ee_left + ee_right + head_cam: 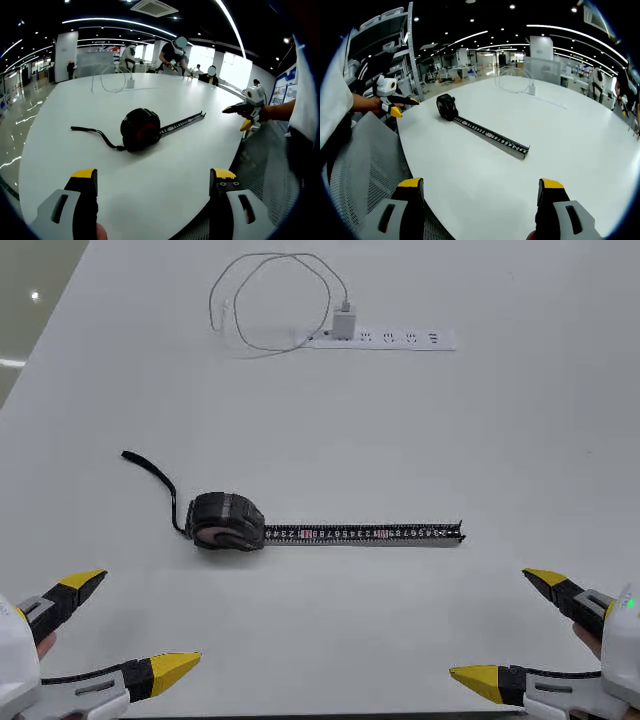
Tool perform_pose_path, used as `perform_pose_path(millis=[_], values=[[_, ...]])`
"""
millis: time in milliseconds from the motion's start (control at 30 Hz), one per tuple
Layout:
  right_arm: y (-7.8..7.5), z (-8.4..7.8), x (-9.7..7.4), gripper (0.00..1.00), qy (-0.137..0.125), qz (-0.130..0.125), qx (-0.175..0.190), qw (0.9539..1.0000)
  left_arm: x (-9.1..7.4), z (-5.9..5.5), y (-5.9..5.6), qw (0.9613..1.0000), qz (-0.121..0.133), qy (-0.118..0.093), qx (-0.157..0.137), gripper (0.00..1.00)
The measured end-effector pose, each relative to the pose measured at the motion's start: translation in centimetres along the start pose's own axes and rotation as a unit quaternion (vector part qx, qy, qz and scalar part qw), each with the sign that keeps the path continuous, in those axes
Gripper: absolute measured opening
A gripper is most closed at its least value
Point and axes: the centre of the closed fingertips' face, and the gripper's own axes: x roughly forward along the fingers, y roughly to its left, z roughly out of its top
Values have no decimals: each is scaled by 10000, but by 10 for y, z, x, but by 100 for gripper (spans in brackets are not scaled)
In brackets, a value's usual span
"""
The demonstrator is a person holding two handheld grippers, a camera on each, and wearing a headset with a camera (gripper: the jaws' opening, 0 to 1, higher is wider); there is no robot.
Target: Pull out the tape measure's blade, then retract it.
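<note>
A black tape measure lies on a white table, near the middle of the head view. Its blade is drawn out and lies flat on the tabletop, running from the case toward the right gripper's side and ending in a small end hook. A black wrist strap curls away from the opposite side of the case. The left gripper hovers over the near edge of the table with its yellow-tipped jaws spread wide, holding nothing and well apart from the case. The right gripper hovers at the near edge on the other side, its jaws likewise spread and empty, near the hook end but not touching it. At the far side of the table lies a white power strip with a charger plugged in and a looped white cable.
</note>
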Motion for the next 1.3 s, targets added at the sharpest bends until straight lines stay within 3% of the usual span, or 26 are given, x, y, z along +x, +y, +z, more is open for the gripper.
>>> perform_pose_path(millis=[600,1300], values=[[-4,6,7,91,-11,109,-87,9999,24,10,-9,9998,-181,2,54,89],[-17,13,18,90,24,184,-257,9995,49,20,-3,9996,-278,13,80,89]])
